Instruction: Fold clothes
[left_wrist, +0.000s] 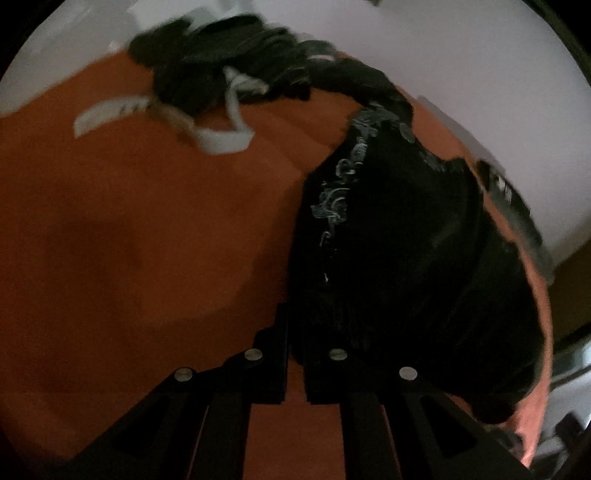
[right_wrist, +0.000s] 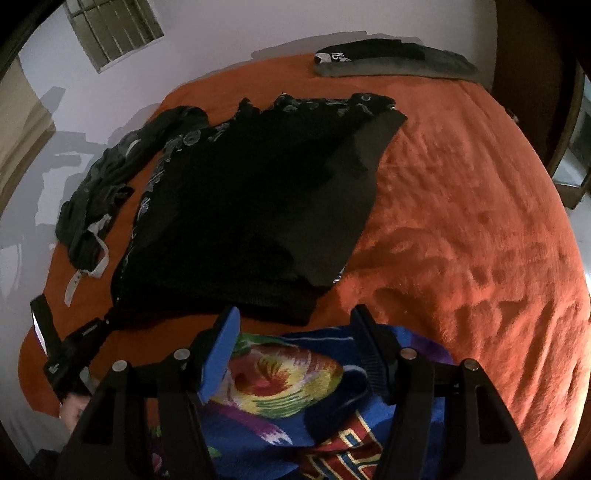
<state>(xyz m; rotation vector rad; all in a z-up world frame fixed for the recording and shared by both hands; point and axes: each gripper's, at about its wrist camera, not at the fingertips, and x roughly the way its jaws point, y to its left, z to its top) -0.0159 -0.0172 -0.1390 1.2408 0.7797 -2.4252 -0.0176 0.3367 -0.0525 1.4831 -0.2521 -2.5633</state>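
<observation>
Two fingers (left_wrist: 280, 343) pinch black garment (right_wrist: 251, 206)'s corner; orange blanket (right_wrist: 461, 221) lies bare rightward.

Bed (right_wrist: 461, 221), orange plush cover, bearing: black shirt (right_wrist: 251, 206) lying spread at centre; dark bundle (right_wrist: 99, 184) with white straps lying left of it; folded dark garment (right_wrist: 391, 59) resting at far edge; multicoloured cloth (right_wrist: 295, 391) lying nearest.

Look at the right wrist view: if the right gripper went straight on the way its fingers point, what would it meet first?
Probably the hem of the black shirt, just beyond the open right gripper. The colourful blanket lies beneath the fingers; depth is unclear.
</observation>
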